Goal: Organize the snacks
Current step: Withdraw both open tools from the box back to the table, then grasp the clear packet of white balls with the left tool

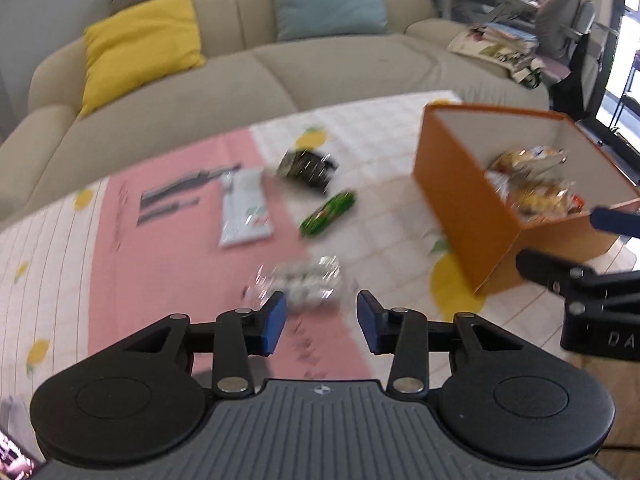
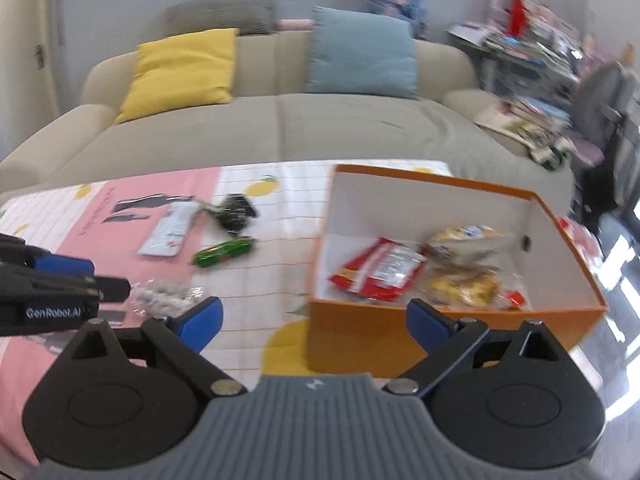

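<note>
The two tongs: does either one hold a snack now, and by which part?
Neither. The left tongs and right tongs are both empty; the clear packet lies beyond the left pads.

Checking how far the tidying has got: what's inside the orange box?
The orange box holds a red packet, yellowish snack bags and a small red item. Anything beneath them is hidden.

The left tool (image 1: 321, 322) is matte black: two round hinge discs flank a grey ribbed housing with a small diamond emblem. Angular black link arms carry silver pivot screws and end in blue pads (image 1: 274, 322). The right tool (image 2: 314, 322) has the same build. White lettering "GenRobot.AI" runs along the left tool's black side in the right wrist view.
</note>
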The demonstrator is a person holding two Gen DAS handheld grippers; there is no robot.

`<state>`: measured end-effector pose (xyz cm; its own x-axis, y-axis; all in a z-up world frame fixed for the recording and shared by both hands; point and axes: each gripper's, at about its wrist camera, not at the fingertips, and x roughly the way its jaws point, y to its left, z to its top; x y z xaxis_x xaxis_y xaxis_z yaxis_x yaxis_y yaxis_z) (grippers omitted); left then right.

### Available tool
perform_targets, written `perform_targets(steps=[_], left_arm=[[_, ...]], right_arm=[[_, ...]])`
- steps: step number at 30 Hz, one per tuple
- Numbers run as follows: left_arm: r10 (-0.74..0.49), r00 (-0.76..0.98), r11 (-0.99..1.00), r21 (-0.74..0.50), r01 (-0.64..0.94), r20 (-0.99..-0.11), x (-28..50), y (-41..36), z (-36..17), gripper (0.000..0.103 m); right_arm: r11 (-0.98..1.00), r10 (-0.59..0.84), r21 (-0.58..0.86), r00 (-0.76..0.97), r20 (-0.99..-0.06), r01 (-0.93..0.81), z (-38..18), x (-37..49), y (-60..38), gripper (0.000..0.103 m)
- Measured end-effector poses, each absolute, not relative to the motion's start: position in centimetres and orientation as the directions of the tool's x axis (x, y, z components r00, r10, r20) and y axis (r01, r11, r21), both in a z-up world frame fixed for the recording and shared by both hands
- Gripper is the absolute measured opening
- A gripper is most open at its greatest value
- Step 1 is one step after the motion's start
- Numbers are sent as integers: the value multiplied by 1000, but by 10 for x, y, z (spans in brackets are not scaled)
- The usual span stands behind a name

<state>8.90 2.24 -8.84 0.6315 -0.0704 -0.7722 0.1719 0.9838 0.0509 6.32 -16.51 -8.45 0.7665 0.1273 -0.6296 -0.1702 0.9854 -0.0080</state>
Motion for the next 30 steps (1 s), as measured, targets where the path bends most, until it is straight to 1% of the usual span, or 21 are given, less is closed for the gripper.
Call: perform_targets(steps=[1,3,5,7,9,11,14,16,17,18,23,28,30], left_arm=[[-78,619,985,35,167,-781,88,30,-91,48],[-100,605,988,-9,153,-790,85,44,-96,47],[-122,604,988,-41,146,-788,83,54,-98,47],[-133,609,988,-58,142,-782,82,60,-100,48],[-157,601,986,-89,142,-784,84,66,-104,51],[-167,588,985,-109,133,-792,88,67,-109,53],[-163,567,987,-122,109,-807,96,70,-118,53],[-158,563,987,-127,94,-811,101,72,-124,57],[-157,562,988,-125,94,-812,104,72,-127,65],[-157,562,988,-124,98,-812,107,73,-129,68],[-170,553,985,-122,122,-816,127,80,-142,68],[-194,557,978,-113,176,-808,150,88,-148,68],[-188,556,977,-99,188,-810,158,90,-154,69]], right_arm=[[980,138,-24,765,-630,-196,-87,62,-158,88],[970,154,-48,756,-637,-239,-94,62,-144,78],[958,180,-57,743,-644,-281,-102,62,-132,73],[946,202,-61,729,-654,-317,-110,63,-121,71],[936,223,-61,716,-661,-348,-116,65,-112,65],[923,242,-63,702,-670,-379,-123,69,-104,64],[909,239,-86,680,-693,-407,-134,79,-95,57],[907,225,-98,667,-710,-409,-141,88,-92,55],[906,220,-100,659,-719,-411,-144,94,-91,52],[904,218,-99,650,-728,-415,-147,100,-89,50],[891,233,-82,603,-763,-447,-163,120,-83,50],[876,218,-117,600,-770,-468,-176,136,-73,49],[877,222,-104,588,-778,-468,-180,144,-72,46]])
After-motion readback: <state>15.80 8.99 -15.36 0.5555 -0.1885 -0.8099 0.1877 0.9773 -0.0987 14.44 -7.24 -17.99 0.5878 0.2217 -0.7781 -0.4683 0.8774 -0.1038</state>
